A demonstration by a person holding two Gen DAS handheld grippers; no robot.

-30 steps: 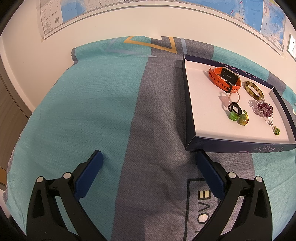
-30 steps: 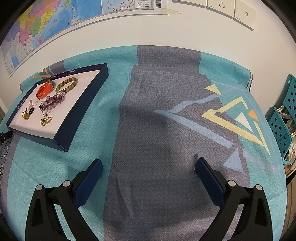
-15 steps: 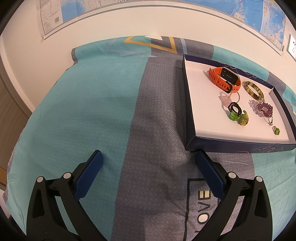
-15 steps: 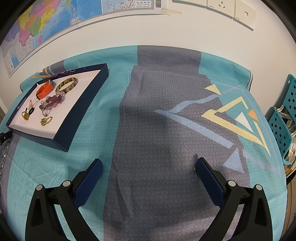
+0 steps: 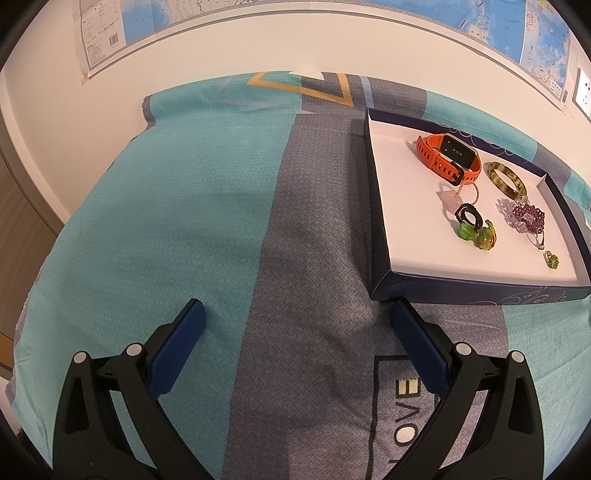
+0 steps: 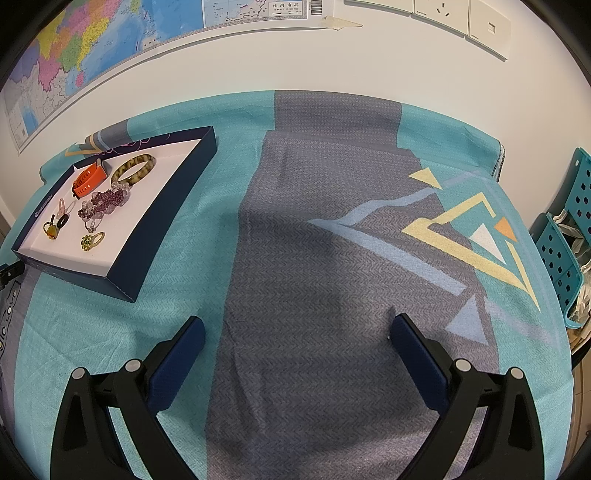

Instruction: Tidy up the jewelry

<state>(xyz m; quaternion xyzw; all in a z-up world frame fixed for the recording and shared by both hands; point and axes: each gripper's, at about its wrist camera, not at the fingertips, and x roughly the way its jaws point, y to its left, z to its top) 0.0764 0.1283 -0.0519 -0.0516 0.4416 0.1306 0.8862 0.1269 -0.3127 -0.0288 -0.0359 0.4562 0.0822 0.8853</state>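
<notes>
A dark blue tray with a white floor (image 5: 402,221) (image 6: 155,221) lies on the cloth. In it are an orange smart band (image 5: 448,157) (image 6: 88,179), a mottled green-brown bangle (image 5: 505,178) (image 6: 133,168), a purple bead bracelet (image 5: 524,216) (image 6: 107,201), a pink charm (image 5: 448,197), a black ring (image 5: 468,216), green glass rings (image 5: 478,236) and a small green-stone ring (image 5: 552,259) (image 6: 90,240). My left gripper (image 5: 295,317) is open and empty, just left of the tray's near corner. My right gripper (image 6: 297,328) is open and empty, well right of the tray.
A teal and grey patterned cloth (image 6: 314,240) covers the table. A white wall with a map (image 6: 92,40) and sockets (image 6: 441,7) runs behind. A teal perforated basket (image 6: 565,243) stands off the right edge. A wooden cabinet (image 5: 18,214) is at left.
</notes>
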